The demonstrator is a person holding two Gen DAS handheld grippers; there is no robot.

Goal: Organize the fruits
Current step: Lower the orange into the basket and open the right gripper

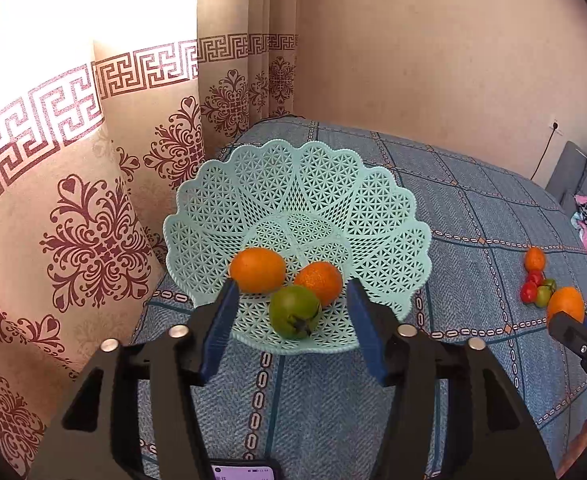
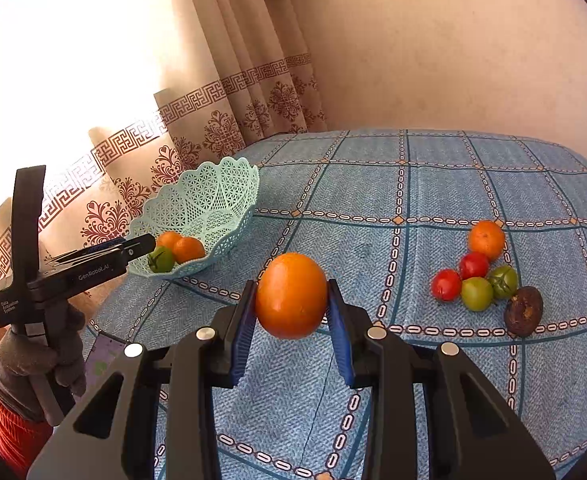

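My right gripper (image 2: 291, 304) is clamped on a large orange (image 2: 291, 296), one blue pad pressed to each side of it, and the fruit is lifted clear of the blue checked cloth (image 2: 413, 184) that covers the surface. From the left wrist view I catch the same orange at the far right edge, with the black tip of the right gripper (image 1: 573, 332) in front of it.

My left gripper (image 1: 291, 308) hangs with its jaws spread wide and nothing between them, just in front of the mint lattice basket (image 1: 305, 184). The basket sits near the patterned curtain (image 1: 93, 220) at the left side of the cloth. Inside it lie two oranges, one to the left (image 1: 257, 270) and one to the right (image 1: 319, 282), touching each other or nearly so, and a green tomato (image 1: 294, 311) at the near rim, resting against both. That tomato sits between my spread fingers in the picture, slightly beyond their tips.

Well apart to the right, the remaining fruit is clustered on the cloth: a small orange (image 2: 486, 240) at the back, two red tomatoes (image 2: 459, 276), two green tomatoes (image 2: 489, 288) and a dark wrinkled fruit (image 2: 523, 311) nearest me.

A gloved hand (image 2: 37, 356) grips the left gripper's handle, and a phone (image 2: 103, 354) lies on the cloth beside it.
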